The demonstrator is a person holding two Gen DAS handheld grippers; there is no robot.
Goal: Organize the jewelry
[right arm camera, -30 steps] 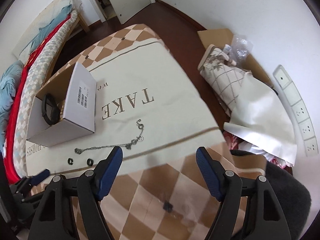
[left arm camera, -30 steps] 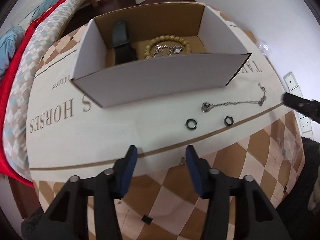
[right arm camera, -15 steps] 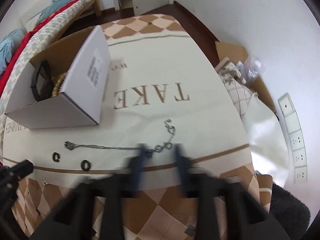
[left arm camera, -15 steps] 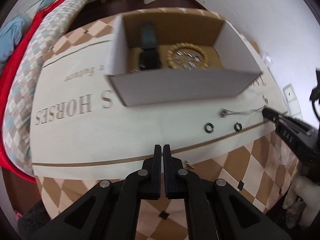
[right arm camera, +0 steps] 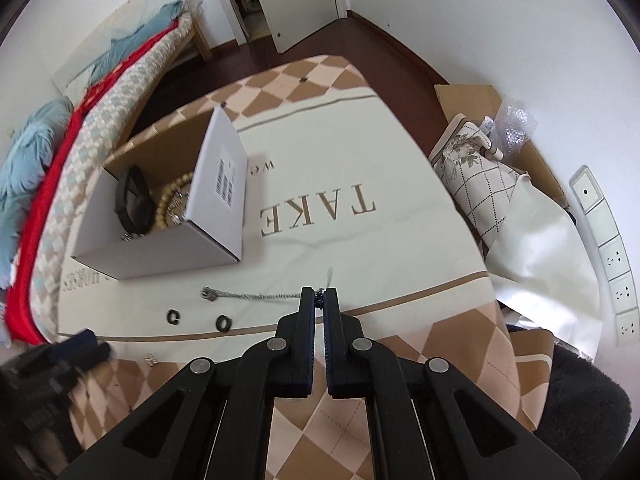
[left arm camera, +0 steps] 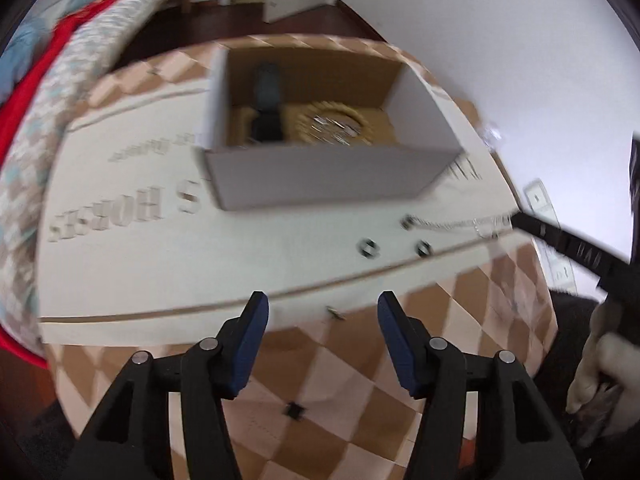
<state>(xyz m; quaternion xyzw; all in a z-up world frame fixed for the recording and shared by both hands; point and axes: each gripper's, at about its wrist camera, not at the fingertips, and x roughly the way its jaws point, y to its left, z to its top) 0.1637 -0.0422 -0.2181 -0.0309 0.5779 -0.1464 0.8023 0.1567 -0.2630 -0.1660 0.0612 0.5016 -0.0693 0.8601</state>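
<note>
- Our right claw [right arm camera: 319, 300] was pinched nearly closed on one thin silver chain necklace [right arm camera: 256, 295], which lay stretched across the cream printed cloth on the desk [right arm camera: 360, 248].
- Our left claw [left arm camera: 320, 312] hung wide open, holding nothing.
- We counted two small black rings [right arm camera: 224, 323] beside the chain.
- One open white cardboard box [right arm camera: 160, 252] held one black watch [right arm camera: 134, 200] and one wooden bead bracelet [right arm camera: 168, 200].
</note>
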